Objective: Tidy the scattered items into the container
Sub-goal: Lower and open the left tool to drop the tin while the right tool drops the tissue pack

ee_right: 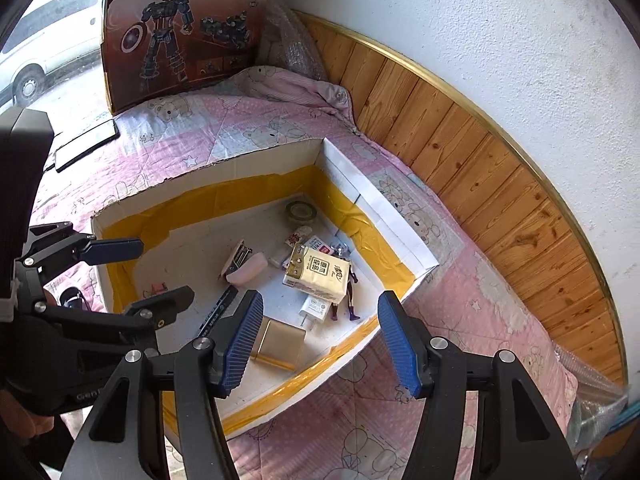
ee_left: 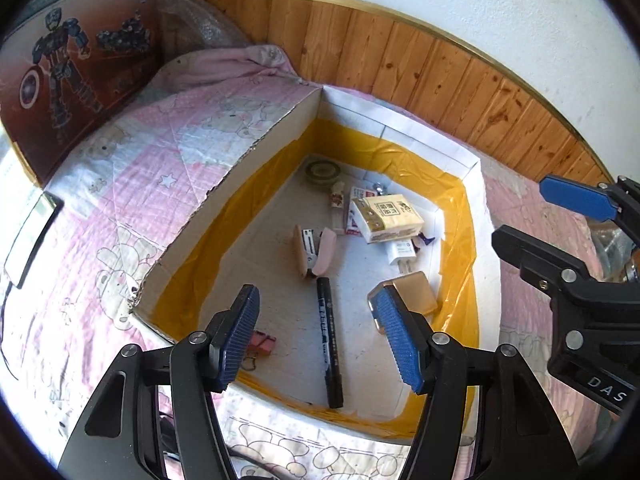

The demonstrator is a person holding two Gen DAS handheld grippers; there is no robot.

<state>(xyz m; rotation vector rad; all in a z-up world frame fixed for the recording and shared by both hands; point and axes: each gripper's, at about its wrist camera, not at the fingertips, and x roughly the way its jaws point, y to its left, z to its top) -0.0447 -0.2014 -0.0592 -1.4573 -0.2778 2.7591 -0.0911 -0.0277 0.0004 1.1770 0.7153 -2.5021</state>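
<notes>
A white cardboard box (ee_left: 404,138) with yellow tape inside lies on the pink bed; it also shows in the right wrist view (ee_right: 384,204). In it lie a tissue pack (ee_left: 390,214), a pink stapler (ee_left: 314,250), a black marker (ee_left: 330,344), a gold block (ee_left: 414,292), a white charger (ee_left: 402,254), a tape roll (ee_left: 322,170) and a pink clip (ee_left: 262,342). My left gripper (ee_left: 320,338) is open and empty above the box's near end. My right gripper (ee_right: 320,342) is open and empty above the box's near right corner.
A toy robot carton (ee_right: 184,36) leans at the head of the bed. A flat black-edged slab (ee_right: 86,144) lies on the quilt left of the box. Wood panelling (ee_right: 500,168) and a white wall run along the right. Bubble wrap (ee_right: 294,46) sits in the corner.
</notes>
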